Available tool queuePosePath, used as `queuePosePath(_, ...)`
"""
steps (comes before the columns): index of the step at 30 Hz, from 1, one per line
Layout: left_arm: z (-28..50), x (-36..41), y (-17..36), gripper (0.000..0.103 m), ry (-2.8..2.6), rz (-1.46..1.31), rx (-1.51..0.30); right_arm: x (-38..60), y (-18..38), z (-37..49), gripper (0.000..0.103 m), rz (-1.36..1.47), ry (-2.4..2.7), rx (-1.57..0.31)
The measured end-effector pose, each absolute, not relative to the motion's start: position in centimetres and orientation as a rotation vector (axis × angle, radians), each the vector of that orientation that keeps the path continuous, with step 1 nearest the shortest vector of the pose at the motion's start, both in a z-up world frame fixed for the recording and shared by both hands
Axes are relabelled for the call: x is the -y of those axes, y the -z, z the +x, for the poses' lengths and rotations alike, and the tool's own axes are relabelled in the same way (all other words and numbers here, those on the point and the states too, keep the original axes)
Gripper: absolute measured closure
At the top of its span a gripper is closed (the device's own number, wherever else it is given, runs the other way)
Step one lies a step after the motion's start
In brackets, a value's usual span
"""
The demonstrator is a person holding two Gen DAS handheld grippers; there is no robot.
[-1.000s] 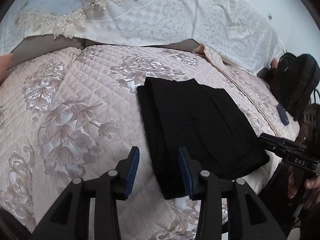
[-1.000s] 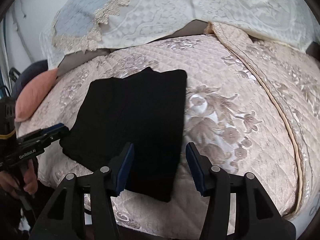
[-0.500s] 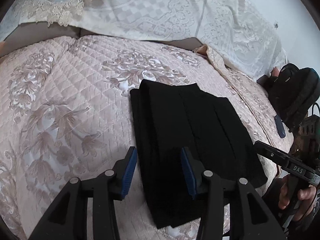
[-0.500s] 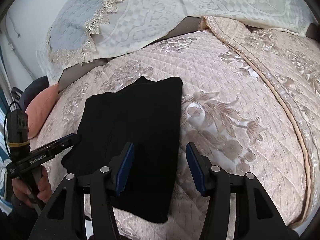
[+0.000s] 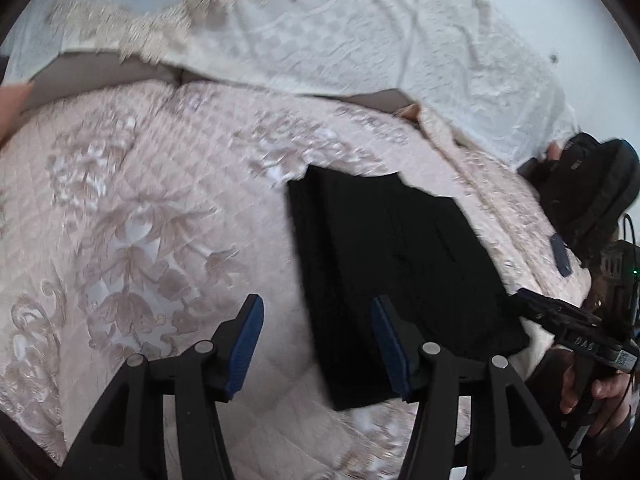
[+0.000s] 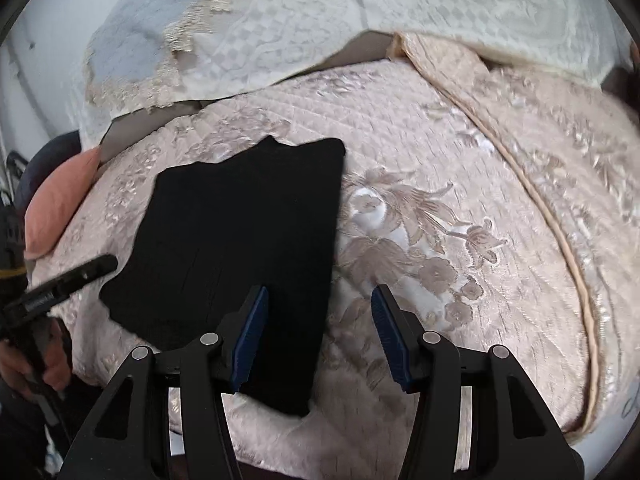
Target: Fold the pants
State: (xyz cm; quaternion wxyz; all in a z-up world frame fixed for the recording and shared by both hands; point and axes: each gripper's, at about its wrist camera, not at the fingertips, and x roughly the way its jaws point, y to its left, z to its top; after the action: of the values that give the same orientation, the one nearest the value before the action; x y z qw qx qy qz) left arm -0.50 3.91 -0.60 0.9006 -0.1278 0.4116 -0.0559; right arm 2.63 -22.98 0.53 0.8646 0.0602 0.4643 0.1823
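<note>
The left tongs (image 5: 316,344) stand wide, their blue-padded jaws having just been opening, with nothing between them: quilt shows through the gap and the cloth's near left edge lies under the right jaw only. The right tongs (image 6: 318,334) also gape, empty, above the near right edge of the same cloth. The black, flat-folded fabric pants (image 5: 396,280) lie as a neat rectangle on the bed, at about three o'clock from the left tongs' view and ten o'clock from the right's.

The fold looks nearly or wholly finished. If one more fold is wanted, each pair of tongs should probably pinch a near corner through all layers, lift both together and carry them level toward twelve o'clock, so the stack does not skew. If not, a light press along the edges would flatten it. Thin layered cloth slips, so a shallow bite may catch only the top ply.

Around it, the pink quilted bedspread with floral embroidery (image 6: 440,208) is soft and could be pinched along with the pants. White lace-edged pillows (image 5: 320,40) lie at twelve o'clock, well apart. A salmon-pink cushion (image 6: 60,200) sits at nine o'clock in the right view, and a black bag (image 5: 592,192) at two o'clock in the left view, both off the working area. Nothing blocks the approach.
</note>
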Motion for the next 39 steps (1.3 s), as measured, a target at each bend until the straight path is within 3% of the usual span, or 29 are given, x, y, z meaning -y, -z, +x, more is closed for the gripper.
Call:
queuePosePath(7, -1.2, -0.2, 1.2, 0.044, 0.225, -0.125, -0.874, 21.5, 0.5, 0.2, 0.048, 0.001, -0.421, -0.979)
queuePosePath(13, -1.9, -1.3, 1.7, 0.038, 0.228, -0.169, -0.883, 22.7, -0.1, -0.2, 0.042, 0.022, -0.419, -0.989)
queuePosePath(20, -0.2, -3.8, 1.1, 0.039, 0.171, -0.272, -0.876, 24.5, -0.6, 1.4, 0.042, 0.164, -0.404, -0.968)
queuePosePath(29, 4.3, -4.3, 4.2, 0.039, 0.197, -0.438, -0.940, 24.5, 1.1, 4.9, 0.042, 0.312, -0.447, -1.001)
queuePosePath(35, 5.4, -3.4, 4.2, 0.038, 0.206, -0.419, -0.917, 23.6, 2.1, 6.9, 0.042, 0.351, -0.492, -1.020)
queuePosePath(38, 5.8, -2.9, 4.2, 0.038, 0.202, -0.395, -0.913, 23.3, 2.3, 7.7, 0.046, 0.369, -0.503, -1.025)
queuePosePath(39, 5.8, -2.9, 4.2, 0.038, 0.202, -0.393, -0.910, 23.0, 2.3, 7.8, 0.052, 0.366, -0.515, -1.028)
